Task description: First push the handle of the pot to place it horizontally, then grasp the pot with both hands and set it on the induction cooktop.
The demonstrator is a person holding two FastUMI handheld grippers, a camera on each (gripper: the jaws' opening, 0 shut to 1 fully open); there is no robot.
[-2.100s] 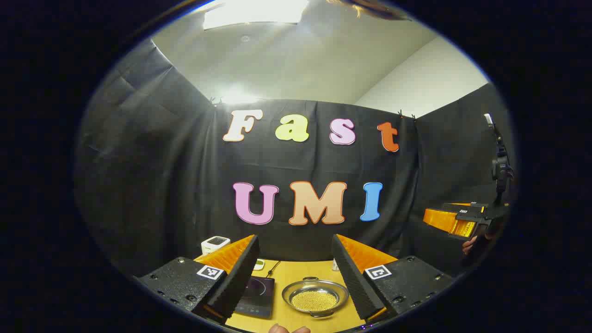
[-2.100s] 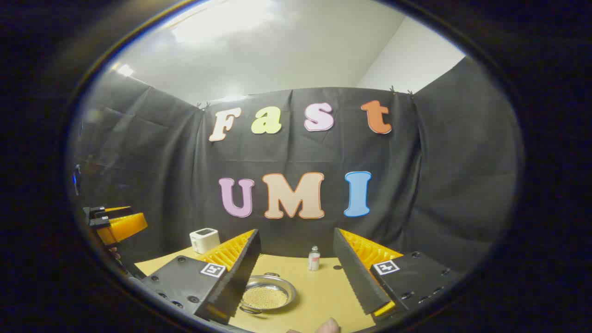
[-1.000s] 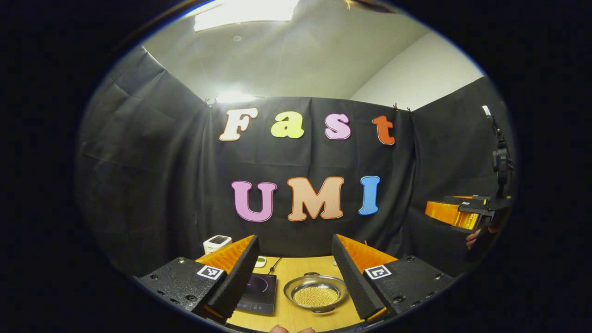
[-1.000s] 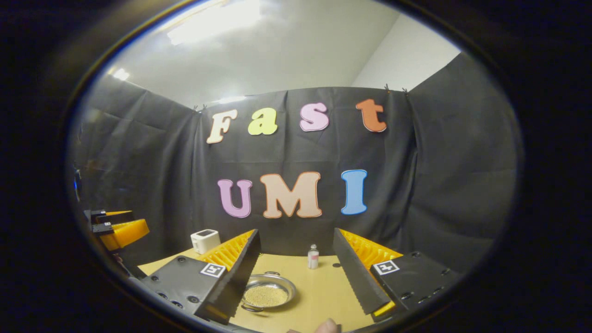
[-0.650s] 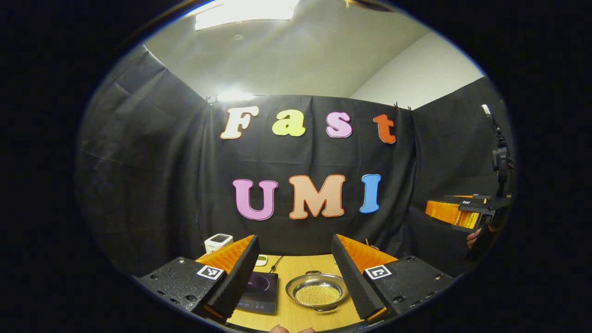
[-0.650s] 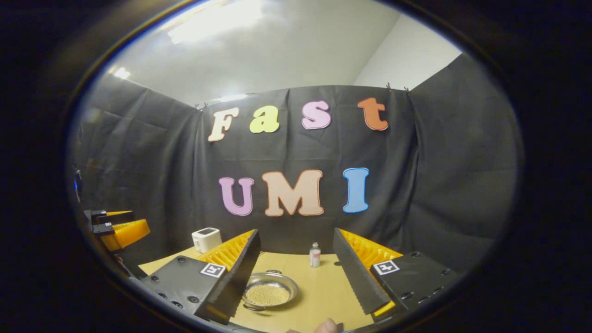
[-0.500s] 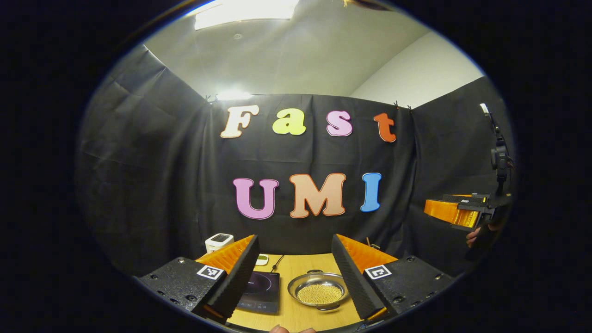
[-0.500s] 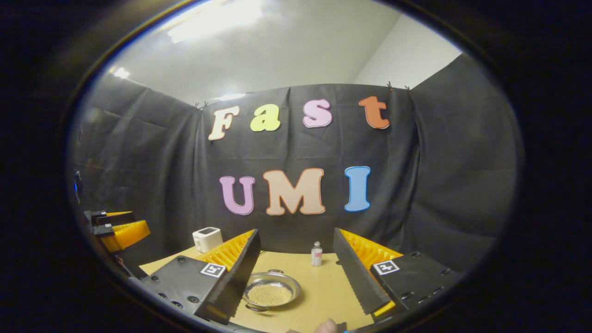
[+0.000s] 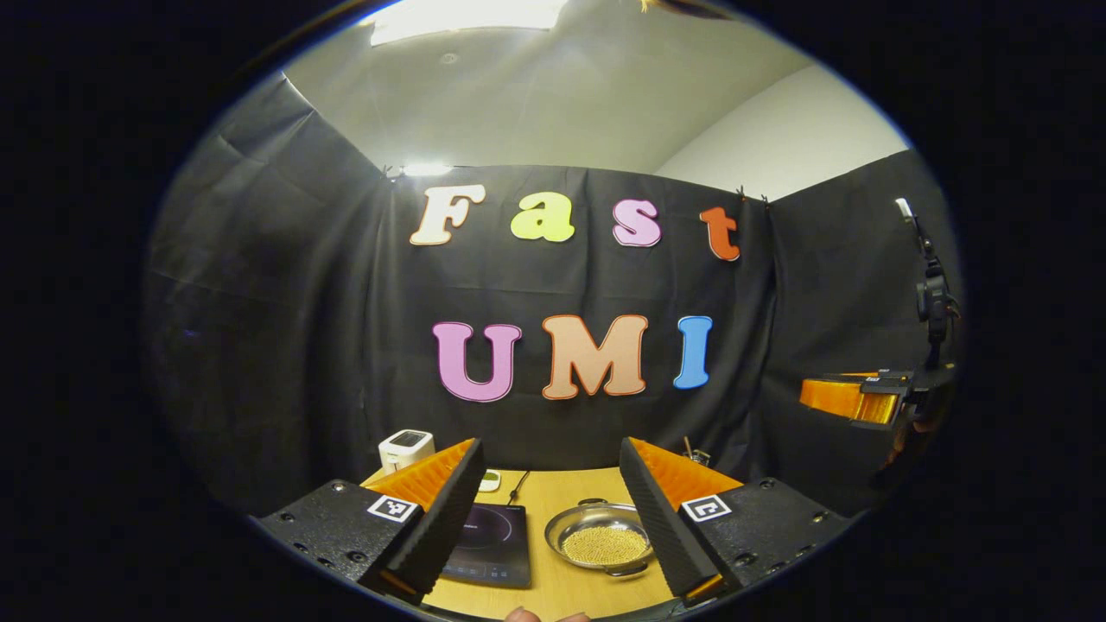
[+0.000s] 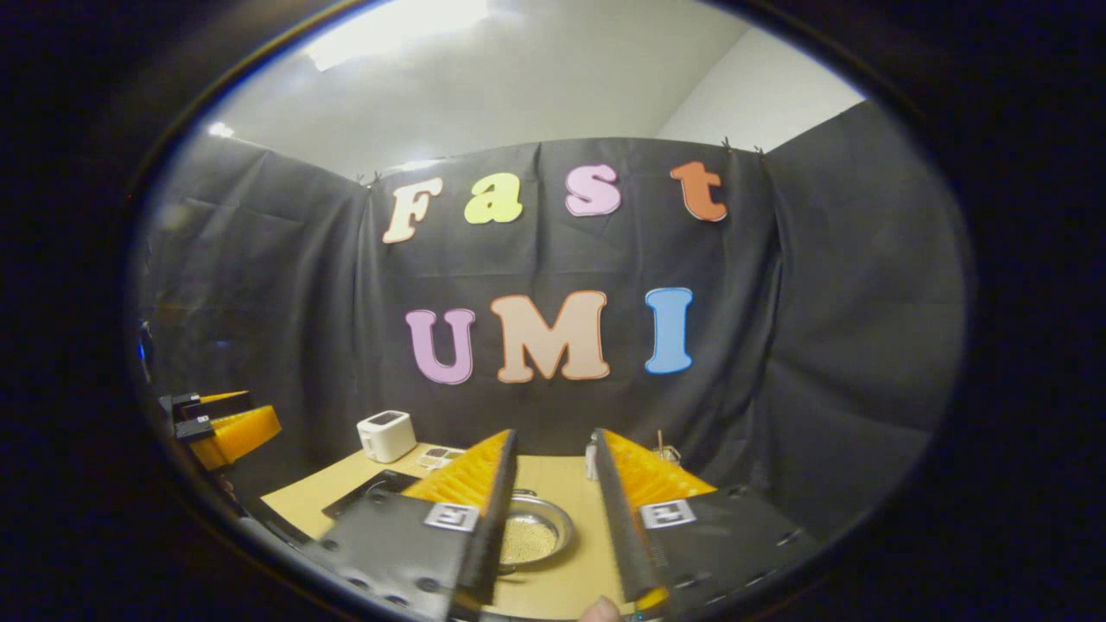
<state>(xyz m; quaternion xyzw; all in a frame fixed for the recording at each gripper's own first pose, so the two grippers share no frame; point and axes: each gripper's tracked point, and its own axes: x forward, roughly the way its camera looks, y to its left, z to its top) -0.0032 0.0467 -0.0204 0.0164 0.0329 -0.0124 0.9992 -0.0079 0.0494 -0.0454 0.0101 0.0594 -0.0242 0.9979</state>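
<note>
Table (image 9: 553, 596): pot (image 9: 604, 544) of yellow beads, beside induction cooktop (image 9: 492, 544). Left gripper (image 9: 549, 518) spread wide, empty, aloft. Right gripper (image 10: 553, 510) narrowed, gap remaining, empty.

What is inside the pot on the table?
The pot holds a layer of small yellowish beads covering its bottom. Its right edge is hidden behind the left gripper finger, so that part cannot be checked.

Both my cameras ride high and well back, facing the far booth wall (image 9: 302, 328). Each looks down past my own fingers at the table (image 9: 553, 596), sharing the pot (image 9: 603, 544) (image 10: 531, 537) and cooktop (image 9: 492, 544).
</note>
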